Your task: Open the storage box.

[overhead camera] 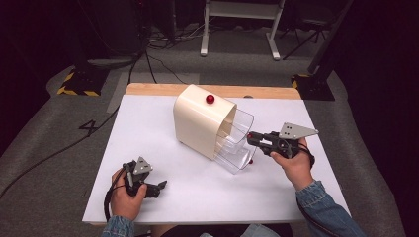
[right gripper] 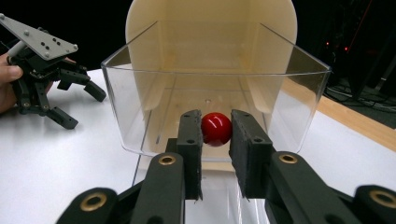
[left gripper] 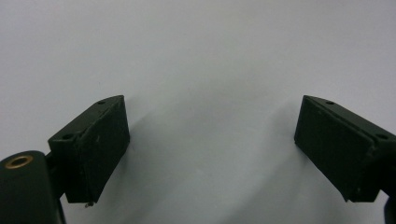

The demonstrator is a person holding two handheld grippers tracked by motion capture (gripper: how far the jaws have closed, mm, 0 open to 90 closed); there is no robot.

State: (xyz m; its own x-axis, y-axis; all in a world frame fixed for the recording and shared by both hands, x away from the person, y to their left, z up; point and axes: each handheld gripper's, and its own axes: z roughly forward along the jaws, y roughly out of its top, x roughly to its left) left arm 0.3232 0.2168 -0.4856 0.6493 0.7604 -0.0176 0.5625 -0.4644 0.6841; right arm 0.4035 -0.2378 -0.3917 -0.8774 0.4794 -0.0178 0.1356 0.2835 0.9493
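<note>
A: Where does the right gripper (right gripper: 215, 140) stand?

B: Its jaws are clamped on the red knob (right gripper: 216, 129) at the front of the clear drawer (right gripper: 299, 93), which sits part way out of the cream cabinet (overhead camera: 197, 121). In the high view that cabinet stands near the middle of the white table (overhead camera: 148, 148), angled, with its open end toward the right and the drawer poking out toward the near right.

A: And the left gripper (overhead camera: 148, 186)?

B: Released, jaws wide apart with nothing between them, resting low over the bare table at the near left, well apart from the cabinet.

A: So what could go wrong?

B: The knob is round and glossy and the pads (right gripper: 190, 135) pinch only its sides, so I'd guess a pull off the drawer's axis could let it slip out of the grip. Also, nothing braces the cabinet. If the drawer binds, the whole box may slide or swing on the smooth table instead.

A: Anything else?

B: There's a second red knob (overhead camera: 210, 99) on the cabinet's top at the far side. I can't tell what it belongs to. And a drawer drawn too far might drop free of the shell and tip toward the table
</note>
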